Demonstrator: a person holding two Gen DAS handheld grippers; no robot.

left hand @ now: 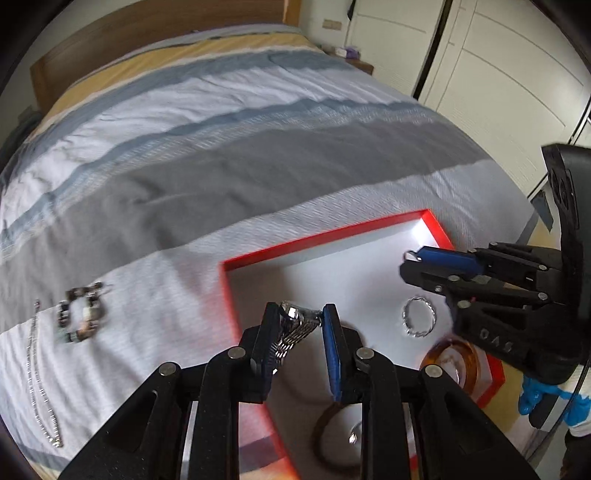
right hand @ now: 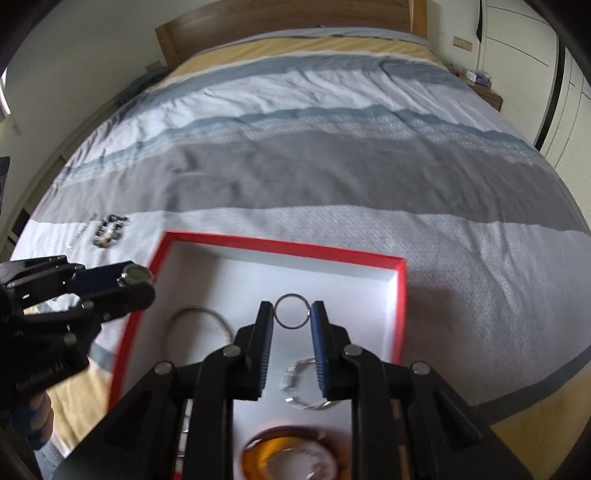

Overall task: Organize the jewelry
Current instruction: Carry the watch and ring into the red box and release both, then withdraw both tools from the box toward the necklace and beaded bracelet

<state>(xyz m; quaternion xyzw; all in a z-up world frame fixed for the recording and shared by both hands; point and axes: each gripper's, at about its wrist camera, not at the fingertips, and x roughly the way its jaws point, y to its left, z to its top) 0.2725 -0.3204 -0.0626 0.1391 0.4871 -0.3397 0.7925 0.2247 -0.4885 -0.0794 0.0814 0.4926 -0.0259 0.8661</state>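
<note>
My left gripper [left hand: 300, 312] is shut on a silver metal-link watch [left hand: 291, 328], held over the left edge of a red-rimmed white tray [left hand: 321, 243] on the bed. My right gripper [right hand: 291, 308] is shut on a thin dark metal ring [right hand: 291, 294], held above the tray [right hand: 284, 245]. Each gripper shows in the other's view: the right gripper [left hand: 408, 262] over the tray's far right corner, the left gripper [right hand: 142, 282] with the watch face [right hand: 135, 275] at the tray's left rim. A twisted silver bangle [left hand: 419, 317], an amber bangle [left hand: 452, 362] and a thin brown bangle [left hand: 332, 435] lie in the tray.
A dark beaded bracelet [left hand: 79, 314] and a silver chain necklace [left hand: 40, 387] lie on the striped bedspread left of the tray. The wooden headboard [right hand: 280, 22] stands at the far end, with white wardrobe doors [left hand: 498, 74] to the right. A blue-gloved hand [left hand: 535, 395] holds the right gripper.
</note>
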